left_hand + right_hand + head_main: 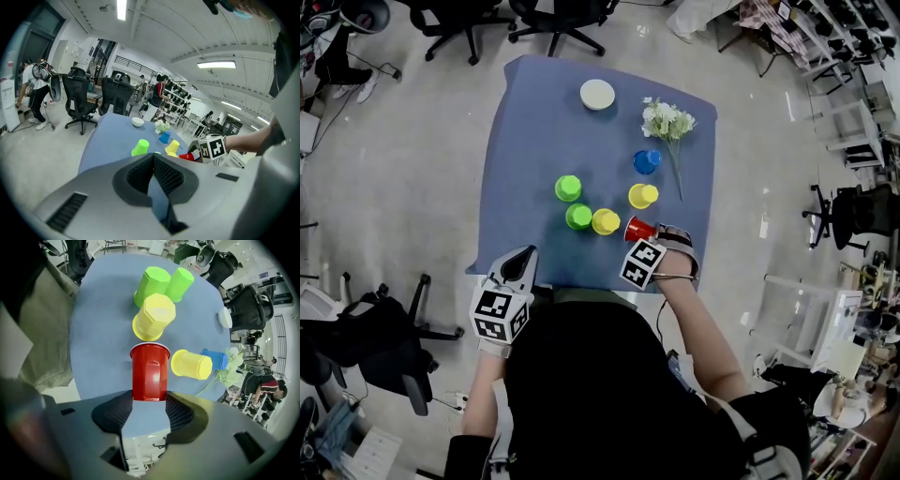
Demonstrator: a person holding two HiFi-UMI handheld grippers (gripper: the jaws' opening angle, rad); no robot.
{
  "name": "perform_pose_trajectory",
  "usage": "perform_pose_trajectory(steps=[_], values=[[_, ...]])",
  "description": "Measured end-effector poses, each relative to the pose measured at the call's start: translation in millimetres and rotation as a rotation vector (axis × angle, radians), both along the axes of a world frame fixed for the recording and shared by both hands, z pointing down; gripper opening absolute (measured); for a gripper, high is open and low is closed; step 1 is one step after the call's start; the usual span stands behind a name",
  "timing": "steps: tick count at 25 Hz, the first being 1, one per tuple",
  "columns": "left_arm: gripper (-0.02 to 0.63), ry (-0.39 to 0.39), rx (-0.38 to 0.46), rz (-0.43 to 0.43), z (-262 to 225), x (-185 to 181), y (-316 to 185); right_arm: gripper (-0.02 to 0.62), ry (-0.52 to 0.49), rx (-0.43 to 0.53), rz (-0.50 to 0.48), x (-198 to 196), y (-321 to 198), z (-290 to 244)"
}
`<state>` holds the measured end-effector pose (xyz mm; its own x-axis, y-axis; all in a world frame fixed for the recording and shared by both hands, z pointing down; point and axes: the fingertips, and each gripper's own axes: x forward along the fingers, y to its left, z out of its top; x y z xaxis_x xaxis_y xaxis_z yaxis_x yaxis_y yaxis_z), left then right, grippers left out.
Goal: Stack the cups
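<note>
On the blue-clothed table (534, 122) stand two green cups (568, 188) (578, 217), two yellow cups (606, 221) (642, 195) and a blue cup (646, 161), all upside down. My right gripper (651, 234) is shut on a red cup (638, 228), held on its side near the table's front edge. In the right gripper view the jaws clamp the base of the red cup (150, 373), whose rim points at the near yellow cup (154, 316). My left gripper (525, 255) hangs off the front left corner, shut and empty (153, 159).
A white bowl (597, 94) sits at the far edge, and a bunch of white flowers (667, 120) lies at the far right. Office chairs (459, 23) stand beyond the table, another chair (375, 337) to my left. The person's torso covers the near edge.
</note>
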<state>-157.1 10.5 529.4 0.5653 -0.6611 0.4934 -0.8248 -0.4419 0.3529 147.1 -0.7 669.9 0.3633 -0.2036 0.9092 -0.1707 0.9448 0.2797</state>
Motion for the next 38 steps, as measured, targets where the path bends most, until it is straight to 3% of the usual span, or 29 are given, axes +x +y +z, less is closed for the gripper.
perform_pose_trajectory(steps=[14,28,38], values=[[0.011,0.003,-0.002,-0.004,2.5,-4.0,1.4,0.229,-0.234,0.128,0.02,-47.4,-13.4,-19.0],[0.011,0.0,-0.011,0.003,4.0,4.6,-0.3,0.234,0.017,0.01,-0.026,18.8,-0.1,-6.9],[0.011,-0.004,-0.018,-0.001,6.0,4.3,-1.4,0.285,-0.147,0.084,-0.01,-14.5,-17.2,-10.2]])
